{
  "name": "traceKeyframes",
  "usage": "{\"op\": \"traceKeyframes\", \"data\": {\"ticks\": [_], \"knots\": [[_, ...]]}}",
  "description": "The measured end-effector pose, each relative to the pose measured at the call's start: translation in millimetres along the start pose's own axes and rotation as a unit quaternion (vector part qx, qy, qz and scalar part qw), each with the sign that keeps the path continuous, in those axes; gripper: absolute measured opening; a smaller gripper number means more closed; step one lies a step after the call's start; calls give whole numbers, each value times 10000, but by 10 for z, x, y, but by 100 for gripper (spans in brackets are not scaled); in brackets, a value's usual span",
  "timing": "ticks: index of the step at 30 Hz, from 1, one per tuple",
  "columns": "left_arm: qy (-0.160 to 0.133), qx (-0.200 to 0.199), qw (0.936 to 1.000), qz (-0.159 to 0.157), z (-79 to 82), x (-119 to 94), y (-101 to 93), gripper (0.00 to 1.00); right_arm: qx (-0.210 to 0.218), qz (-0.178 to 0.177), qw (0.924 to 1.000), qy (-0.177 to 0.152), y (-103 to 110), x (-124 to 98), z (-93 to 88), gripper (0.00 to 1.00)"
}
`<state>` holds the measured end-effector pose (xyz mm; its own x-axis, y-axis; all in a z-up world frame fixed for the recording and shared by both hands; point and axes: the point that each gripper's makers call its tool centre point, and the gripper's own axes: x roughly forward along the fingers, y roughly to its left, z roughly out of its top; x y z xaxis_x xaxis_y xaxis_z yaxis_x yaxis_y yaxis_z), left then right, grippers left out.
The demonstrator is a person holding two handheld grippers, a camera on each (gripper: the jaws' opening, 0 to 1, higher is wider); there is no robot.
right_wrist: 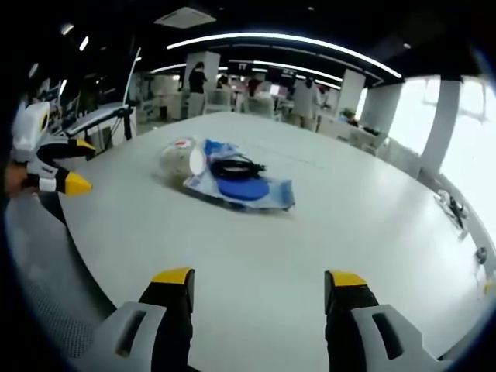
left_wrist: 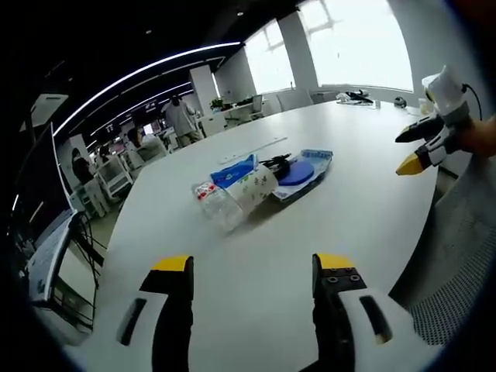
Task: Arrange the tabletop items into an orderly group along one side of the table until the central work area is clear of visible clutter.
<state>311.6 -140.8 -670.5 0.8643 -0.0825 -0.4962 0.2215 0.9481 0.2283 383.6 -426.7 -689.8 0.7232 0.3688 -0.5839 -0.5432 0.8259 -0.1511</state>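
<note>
In the left gripper view, the left claw [left_wrist: 252, 267] stands wide at the bottom of the frame, jaws well apart with nothing between them. Ahead of it, near the middle of the frame, a small heap of things lies on the white worktop [left_wrist: 349, 217]: a clear plastic bottle [left_wrist: 225, 198] on its side with a printed label, a blue pouch [left_wrist: 235, 170] behind it, a clear plastic bag [left_wrist: 306, 174] holding a blue round disc [left_wrist: 298, 172], and a coil of black cable [left_wrist: 277, 163]. The heap is well apart from the claw's tips.

At the right edge of that view the right claw [left_wrist: 409, 149] hovers above the worktop's rim, its jaws parted.

In the right gripper view, the right claw [right_wrist: 260, 277] is likewise wide and holds nothing; the heap lies above it, centre-left, bottle [right_wrist: 180, 155] to the left of the bag [right_wrist: 267, 194]. The left claw [right_wrist: 77, 164] enters at the left edge, jaws apart.

People stand at desks in the background.
</note>
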Motion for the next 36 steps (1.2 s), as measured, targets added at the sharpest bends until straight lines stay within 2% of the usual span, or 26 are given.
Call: {"op": "traceKeyframes", "data": {"ticks": [15, 36], "knots": [[-12, 16, 9999, -109, 10, 16, -50, 62, 21, -94, 9999, -34, -51, -5, 11, 69], [-14, 34, 10000, -59, 12, 8, -40, 63, -80, 73, 9999, 98, 32, 20, -39, 65]]}}
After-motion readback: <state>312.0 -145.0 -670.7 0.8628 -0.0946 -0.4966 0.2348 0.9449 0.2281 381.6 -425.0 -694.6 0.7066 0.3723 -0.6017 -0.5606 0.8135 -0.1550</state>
